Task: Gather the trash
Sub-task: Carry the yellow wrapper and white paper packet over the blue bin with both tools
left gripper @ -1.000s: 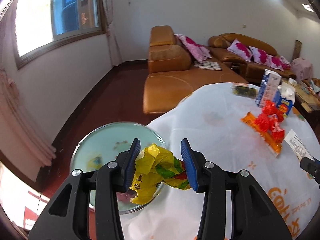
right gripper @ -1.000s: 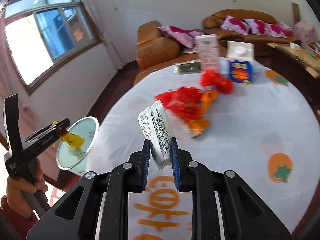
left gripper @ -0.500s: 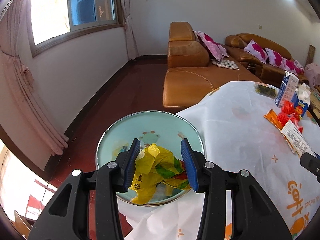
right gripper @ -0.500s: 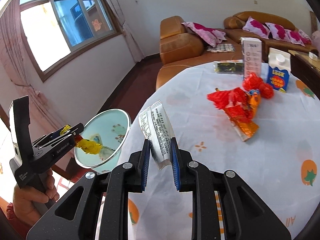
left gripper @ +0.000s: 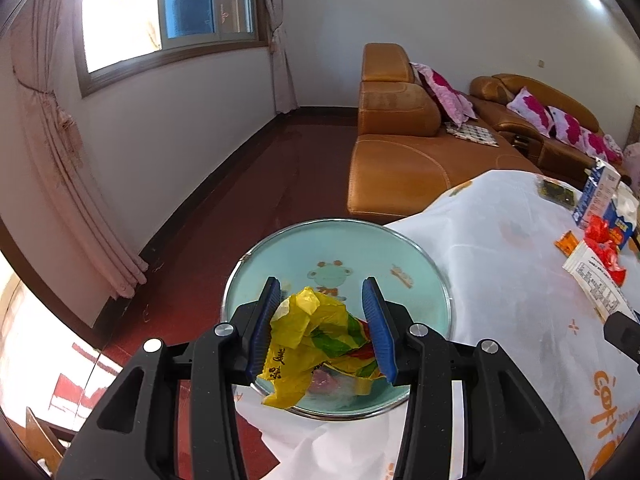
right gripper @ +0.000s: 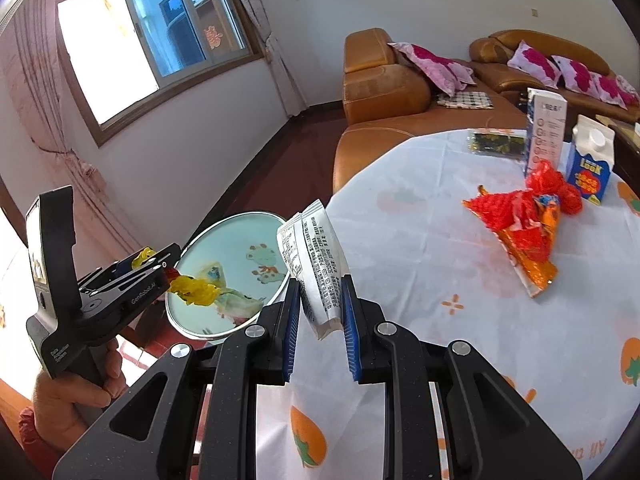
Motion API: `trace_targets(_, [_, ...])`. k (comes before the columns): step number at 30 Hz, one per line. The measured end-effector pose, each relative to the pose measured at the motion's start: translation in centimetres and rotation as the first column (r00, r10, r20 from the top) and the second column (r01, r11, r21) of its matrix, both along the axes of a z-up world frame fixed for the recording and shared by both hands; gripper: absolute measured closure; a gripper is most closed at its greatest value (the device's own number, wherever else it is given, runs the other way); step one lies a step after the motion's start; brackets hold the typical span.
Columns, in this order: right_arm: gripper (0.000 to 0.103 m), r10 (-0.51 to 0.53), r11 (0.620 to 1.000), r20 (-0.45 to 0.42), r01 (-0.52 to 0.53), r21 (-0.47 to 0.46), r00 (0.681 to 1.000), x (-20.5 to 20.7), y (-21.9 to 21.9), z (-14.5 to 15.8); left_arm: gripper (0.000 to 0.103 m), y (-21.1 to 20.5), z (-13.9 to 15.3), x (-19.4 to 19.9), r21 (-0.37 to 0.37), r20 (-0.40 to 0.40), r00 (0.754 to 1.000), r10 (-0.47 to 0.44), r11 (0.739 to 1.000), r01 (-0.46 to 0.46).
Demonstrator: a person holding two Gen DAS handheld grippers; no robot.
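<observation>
While the left gripper [left gripper: 322, 330] hangs over the round bin [left gripper: 416, 248], its blue ribbed pads press from both sides on a crumpled yellow wrapper [left gripper: 316, 340], with the jaws about half apart because the bundle is bulky. I judge it is held there so that it can drop straight in. The wrapper is thin crinkly plastic with green and red print, and its loose tail hangs below the pads. The right gripper [right gripper: 320, 312] is nearly closed on a white sachet [right gripper: 314, 264], flat and stiff, printed with small black text; it stands up out of the jaws, above the table edge and just beside the bin, probably waiting for its turn.

The bin has a shiny metal rim and a pale green inside with cartoon figures. It stands low beside the table [right gripper: 420, 248], which has a smooth white cloth with orange fruit prints. Further on the cloth, well apart, lie red and orange wrappers [right gripper: 524, 224], crumpled and glossy, near two upright cartons [right gripper: 568, 148].
</observation>
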State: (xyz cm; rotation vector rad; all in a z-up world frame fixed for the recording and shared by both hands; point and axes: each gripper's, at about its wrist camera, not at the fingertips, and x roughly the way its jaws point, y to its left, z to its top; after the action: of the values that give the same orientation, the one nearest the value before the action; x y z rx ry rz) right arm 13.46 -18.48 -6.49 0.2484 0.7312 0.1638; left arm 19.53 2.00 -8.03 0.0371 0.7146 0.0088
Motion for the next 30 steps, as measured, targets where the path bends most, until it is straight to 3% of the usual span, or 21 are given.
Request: trace_targets(30, [0.082,0.066,0.998,-0.045,-0.067,-0.003,0.997,3.4,3.6,-1.3,0.060,2.8,-3.2,3.6,0.018,-0.074,0.995,0.067,0.998,-0.066])
